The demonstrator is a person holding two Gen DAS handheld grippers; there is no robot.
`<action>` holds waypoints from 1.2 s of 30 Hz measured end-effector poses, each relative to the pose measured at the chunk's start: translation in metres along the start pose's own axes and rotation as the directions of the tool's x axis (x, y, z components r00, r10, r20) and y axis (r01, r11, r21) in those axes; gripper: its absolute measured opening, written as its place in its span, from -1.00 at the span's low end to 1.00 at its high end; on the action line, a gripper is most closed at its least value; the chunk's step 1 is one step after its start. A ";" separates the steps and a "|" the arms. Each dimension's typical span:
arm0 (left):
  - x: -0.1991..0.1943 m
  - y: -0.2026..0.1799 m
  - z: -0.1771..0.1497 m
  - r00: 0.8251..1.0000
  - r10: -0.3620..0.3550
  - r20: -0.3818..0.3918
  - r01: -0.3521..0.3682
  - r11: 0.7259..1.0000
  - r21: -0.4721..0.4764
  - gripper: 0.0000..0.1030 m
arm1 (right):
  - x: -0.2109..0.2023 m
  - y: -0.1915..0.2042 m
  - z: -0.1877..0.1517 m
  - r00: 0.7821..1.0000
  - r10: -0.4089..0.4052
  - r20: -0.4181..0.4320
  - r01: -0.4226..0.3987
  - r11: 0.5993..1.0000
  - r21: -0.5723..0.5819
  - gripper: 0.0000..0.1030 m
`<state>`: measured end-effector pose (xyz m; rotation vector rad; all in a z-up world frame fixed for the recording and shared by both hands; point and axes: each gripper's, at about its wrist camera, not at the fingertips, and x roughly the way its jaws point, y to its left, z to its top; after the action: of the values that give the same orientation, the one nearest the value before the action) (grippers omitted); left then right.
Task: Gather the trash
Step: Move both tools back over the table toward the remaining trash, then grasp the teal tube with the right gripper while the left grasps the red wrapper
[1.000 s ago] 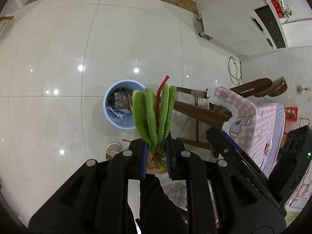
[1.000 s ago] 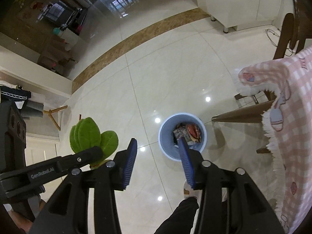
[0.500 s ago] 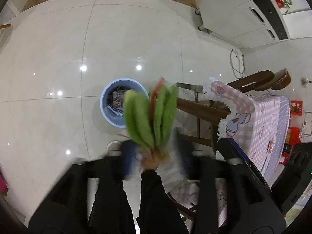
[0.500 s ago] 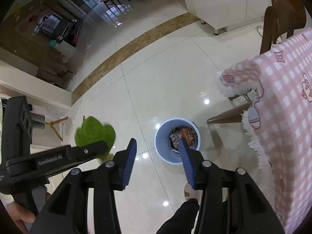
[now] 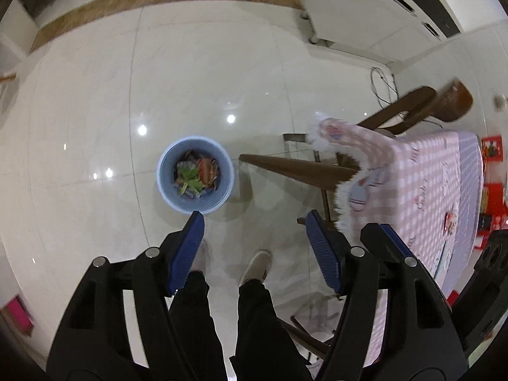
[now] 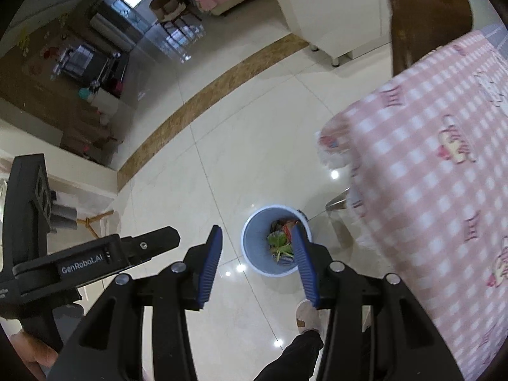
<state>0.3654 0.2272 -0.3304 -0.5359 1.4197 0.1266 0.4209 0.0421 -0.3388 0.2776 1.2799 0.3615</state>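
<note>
Between the left claw's (image 5: 254, 222) blue pads there's nothing at all: jaws spread wide, released, hanging high over the floor. Just ahead of its left pad, far below, sits the blue bin (image 5: 165, 187), and on top of the heap inside lies the green leafy bundle (image 5: 190, 181), splayed, beside red and orange wrappers (image 5: 208, 171). Straight under the claw are the person's shoes (image 5: 255, 265) and dark trousers.

Over to the right claw (image 6: 257, 260): also gaping, empty, with the bin (image 6: 250, 247) showing past its right pad and the same leaves (image 6: 277, 241) visible inside. To its right, the pink checked tablecloth (image 6: 428, 190) and a brown chair back (image 6: 428, 16); to its left, the other gripper's body.

Risks from here? The bin looks well filled, so the next drop from this height could bounce off the pile or miss the rim and land on the tiles. Swinging back toward the table, either claw could snag the fringed cloth edge or knock the chair. The leaves look light and limp, lying loosely on top.
</note>
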 end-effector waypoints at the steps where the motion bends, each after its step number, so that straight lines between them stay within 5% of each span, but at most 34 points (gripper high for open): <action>1: -0.002 -0.013 -0.001 1.000 0.005 0.010 -0.005 1.000 0.024 0.28 | -0.008 -0.009 0.002 1.000 0.000 0.016 0.000 1.000 0.009 -0.12; 10: 0.000 -0.161 -0.020 0.997 -0.025 0.071 0.006 0.967 0.256 0.28 | -0.100 -0.127 0.014 0.980 -0.083 0.179 0.066 0.993 0.098 -0.12; 15: 0.028 -0.256 -0.049 0.997 -0.067 0.027 0.053 0.927 0.372 0.28 | -0.152 -0.223 0.002 0.943 -0.235 0.236 0.197 0.965 0.175 -0.12; 22: 0.075 -0.362 -0.105 0.996 -0.075 -0.039 0.084 0.866 0.494 0.28 | -0.186 -0.358 -0.037 0.883 -0.423 0.201 0.366 0.892 0.266 -0.12; 28: 0.101 -0.406 -0.125 0.997 -0.059 -0.051 0.077 0.848 0.524 0.28 | -0.175 -0.411 -0.044 0.906 -0.391 0.159 0.347 0.905 0.247 -0.12; 33: 0.118 -0.421 -0.124 0.997 -0.057 -0.043 0.071 0.865 0.497 0.31 | -0.164 -0.419 -0.041 0.931 -0.332 0.153 0.305 0.936 0.173 -0.15; 36: 0.126 -0.427 -0.119 0.998 -0.047 -0.030 0.055 0.879 0.474 0.34 | -0.156 -0.416 -0.036 0.923 -0.355 0.145 0.340 0.933 0.121 -0.50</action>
<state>0.4474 -0.2260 -0.3391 -0.1647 1.3898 -0.2684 0.3930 -0.4016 -0.3769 0.1499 1.1568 -0.0266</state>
